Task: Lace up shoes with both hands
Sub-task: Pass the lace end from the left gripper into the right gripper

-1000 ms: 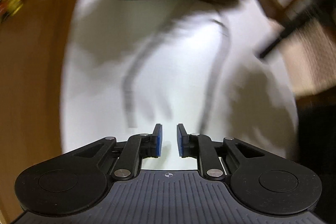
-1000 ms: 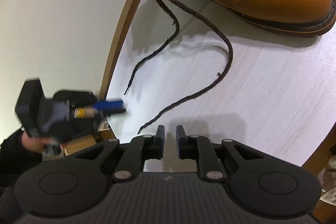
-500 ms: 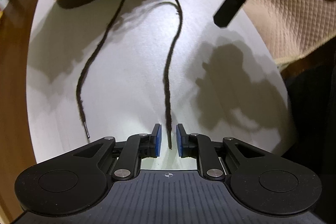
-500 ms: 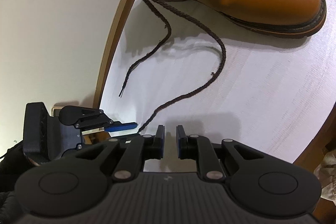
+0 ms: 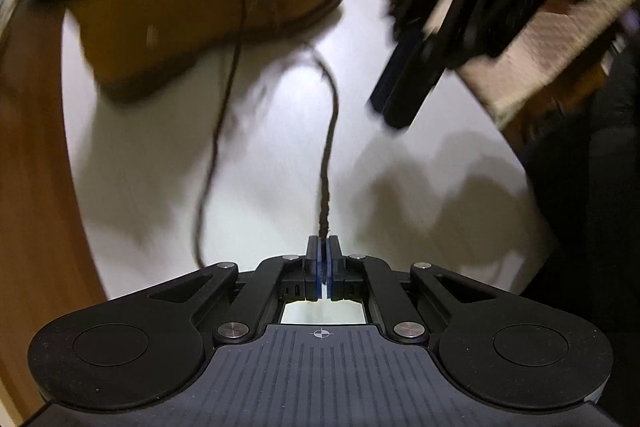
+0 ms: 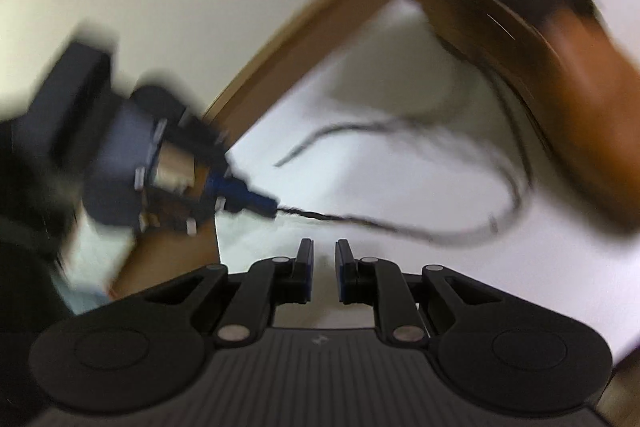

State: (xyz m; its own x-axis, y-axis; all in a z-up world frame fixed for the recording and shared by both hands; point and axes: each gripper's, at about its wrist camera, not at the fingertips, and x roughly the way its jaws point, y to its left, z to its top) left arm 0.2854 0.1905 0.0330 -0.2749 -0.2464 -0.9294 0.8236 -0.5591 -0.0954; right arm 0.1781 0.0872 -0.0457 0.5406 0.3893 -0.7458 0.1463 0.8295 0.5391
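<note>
Brown lace (image 5: 329, 163) | pinched in left claw (image 5: 322, 263) | right claw (image 6: 322, 267) parted, empty

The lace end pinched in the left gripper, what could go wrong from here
The left gripper is shut on the lace end near its tip, so a tug might slip it free. The other lace end lies loose on the table and could tangle. The right gripper is open and empty, so the boot may drag.

A home room, by the look of it: a white round table (image 5: 420, 163) with a wooden rim is lying ahead of the gripper, a quilted beige cushion (image 5: 560, 39) is sitting beyond its right.
</note>
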